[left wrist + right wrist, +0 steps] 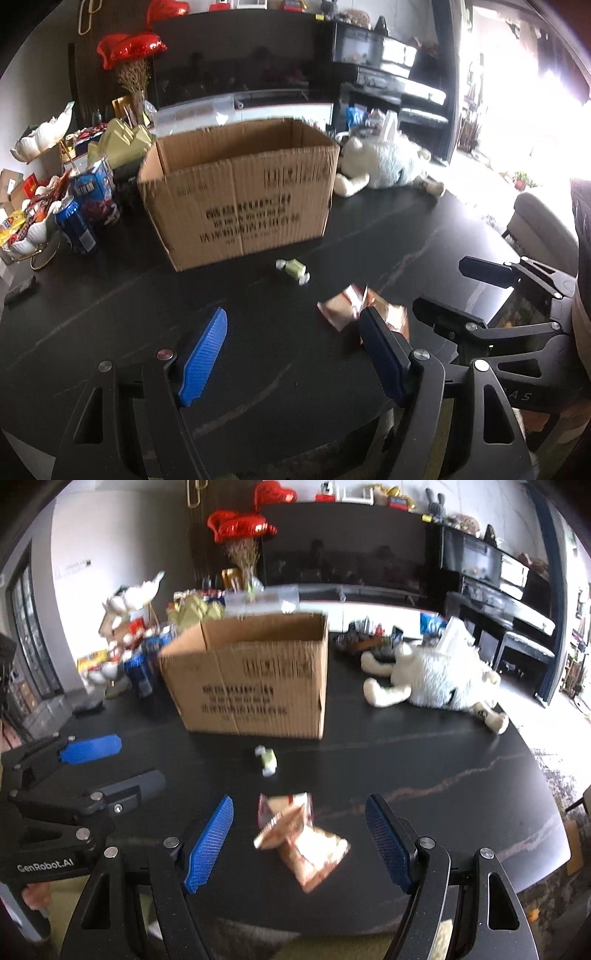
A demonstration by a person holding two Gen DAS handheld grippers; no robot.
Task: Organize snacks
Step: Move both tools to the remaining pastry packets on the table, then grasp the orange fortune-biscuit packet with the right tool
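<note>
An open cardboard box (240,184) (255,683) stands on the black table (129,302). In front of it lies a small green-wrapped candy (291,269) (266,760). Nearer to me lie two orange-and-white snack packets (299,842), overlapping; in the left wrist view the packets (340,310) are partly hidden behind a finger. My right gripper (299,801) (441,286) hangs open just above the packets, a finger on either side, not touching them. My left gripper (295,317) (140,758) is open over bare table, just left of the packets.
A white plush toy (388,162) (436,679) lies right of the box. Blue cans (77,221), a carton and shell-shaped dishes of snacks (33,225) crowd the table's left end. A small dark object (20,291) lies near the left edge. A chair (539,221) stands at the right.
</note>
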